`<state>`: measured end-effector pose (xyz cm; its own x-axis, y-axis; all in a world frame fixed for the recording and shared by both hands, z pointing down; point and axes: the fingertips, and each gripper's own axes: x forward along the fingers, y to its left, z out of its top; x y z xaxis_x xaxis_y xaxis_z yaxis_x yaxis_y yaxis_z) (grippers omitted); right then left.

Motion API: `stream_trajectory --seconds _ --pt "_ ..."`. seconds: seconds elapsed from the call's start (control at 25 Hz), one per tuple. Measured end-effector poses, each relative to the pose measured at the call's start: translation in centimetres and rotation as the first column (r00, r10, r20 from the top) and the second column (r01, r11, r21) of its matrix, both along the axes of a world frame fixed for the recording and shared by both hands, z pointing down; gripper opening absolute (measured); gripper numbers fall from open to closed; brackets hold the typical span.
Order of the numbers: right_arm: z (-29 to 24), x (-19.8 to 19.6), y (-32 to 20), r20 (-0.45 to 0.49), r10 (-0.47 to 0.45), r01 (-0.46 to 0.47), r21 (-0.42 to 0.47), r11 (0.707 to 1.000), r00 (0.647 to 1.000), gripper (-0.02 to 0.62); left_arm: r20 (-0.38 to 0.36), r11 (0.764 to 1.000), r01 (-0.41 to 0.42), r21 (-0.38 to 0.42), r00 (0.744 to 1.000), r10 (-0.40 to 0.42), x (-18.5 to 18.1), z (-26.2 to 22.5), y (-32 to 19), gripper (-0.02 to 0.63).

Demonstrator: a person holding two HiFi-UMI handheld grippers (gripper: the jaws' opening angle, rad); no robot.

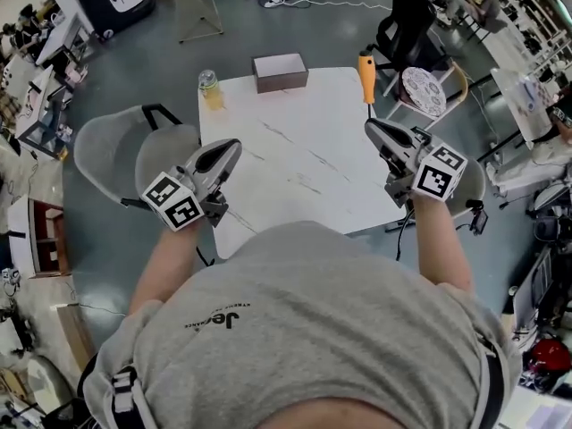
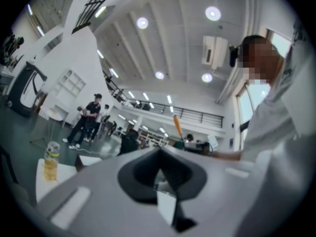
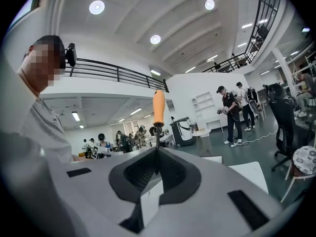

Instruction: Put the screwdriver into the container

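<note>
An orange-handled screwdriver is held over the far right edge of the white table, handle pointing away from me. My right gripper is shut on its dark shaft; in the right gripper view the screwdriver stands up from the closed jaws of that gripper. The container, an open brown box, sits at the table's far edge, left of the screwdriver. My left gripper hovers over the table's near left edge, shut with nothing in it, and its tips meet in the left gripper view.
A bottle of yellow drink stands at the table's far left corner. A grey chair is at the left, a stool with a patterned seat and a black office chair at the right. People stand in the background.
</note>
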<state>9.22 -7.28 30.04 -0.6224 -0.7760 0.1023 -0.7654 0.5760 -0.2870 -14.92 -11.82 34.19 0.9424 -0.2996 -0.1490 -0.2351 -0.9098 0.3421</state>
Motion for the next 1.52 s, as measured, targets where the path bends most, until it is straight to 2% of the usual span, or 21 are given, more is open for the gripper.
stream_trajectory --seconds 0.36,0.72,0.96,1.28,1.4,1.52 --pt "0.9 0.3 -1.7 -0.005 0.031 -0.032 -0.022 0.999 0.999 0.018 -0.005 1.000 -0.004 0.014 1.000 0.004 -0.2 0.1 -2.6 0.003" --pt "1.4 1.2 -4.3 0.017 -0.038 0.039 -0.025 0.999 0.999 0.018 0.025 0.997 0.074 -0.003 0.997 -0.074 -0.2 0.6 -3.1 0.003" --pt "2.7 5.5 -6.7 0.055 -0.110 0.111 -0.014 0.994 0.992 0.018 0.069 0.985 0.169 0.018 0.983 -0.170 2.8 1.4 -3.7 0.003" --pt "4.5 13.4 -11.8 0.083 -0.206 0.207 -0.007 0.978 0.975 0.018 0.083 0.944 0.330 0.012 0.940 -0.330 8.8 0.4 -6.9 0.003" --pt "5.1 15.1 -13.9 0.067 -0.240 0.241 -0.013 0.970 0.968 0.018 0.095 0.930 0.367 0.019 0.925 -0.368 10.5 0.1 -8.1 0.003" --pt "5.7 15.5 -15.9 0.030 -0.269 0.269 -0.016 0.963 0.963 0.018 0.119 0.926 0.377 0.023 0.919 -0.377 11.2 0.7 -9.5 0.003"
